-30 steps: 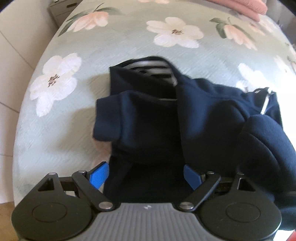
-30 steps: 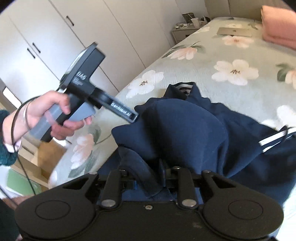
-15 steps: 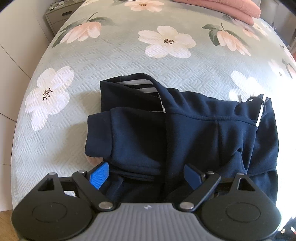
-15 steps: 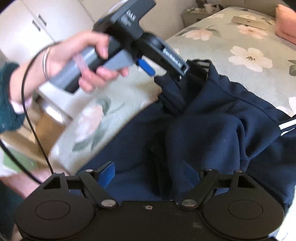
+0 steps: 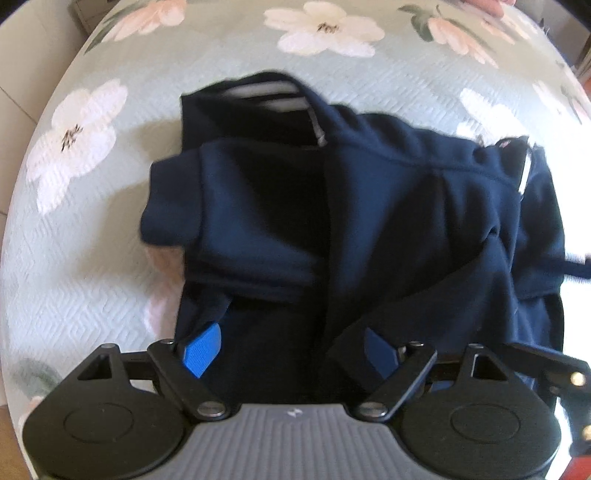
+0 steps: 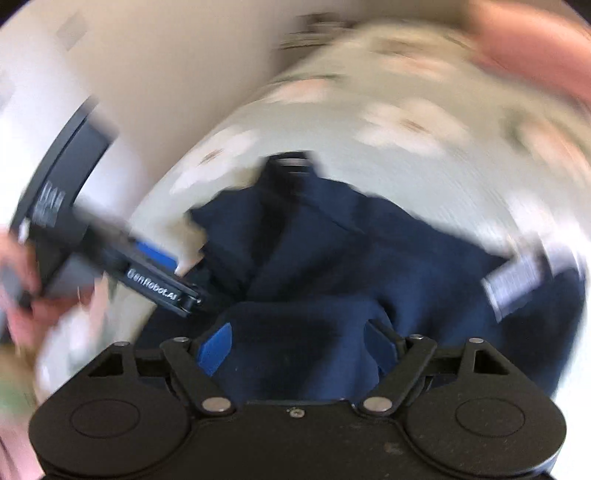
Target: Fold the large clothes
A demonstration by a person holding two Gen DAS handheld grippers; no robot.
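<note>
A navy garment with white stripes [image 5: 369, 206] lies partly folded on the floral bedspread [image 5: 110, 258], its striped collar at the far end and a sleeve folded across the left side. It also shows in the blurred right wrist view [image 6: 351, 258]. My left gripper [image 5: 291, 350] is open, jaws wide, just over the garment's near edge, holding nothing. My right gripper [image 6: 299, 343] is open over the near folds of the garment, empty. The left gripper's body [image 6: 110, 258], held by a hand, shows at the left of the right wrist view.
The bed's left edge [image 5: 22, 206] drops to a pale floor. A nightstand corner [image 5: 88, 11] stands at the far left. Pink folded fabric [image 6: 535, 44] lies at the bed's far right. White cupboards fill the left of the right wrist view.
The right gripper let go of the fold between one second and half a second ago and has since swung fast, blurring its view. The left gripper stayed open and moved closer over the garment.
</note>
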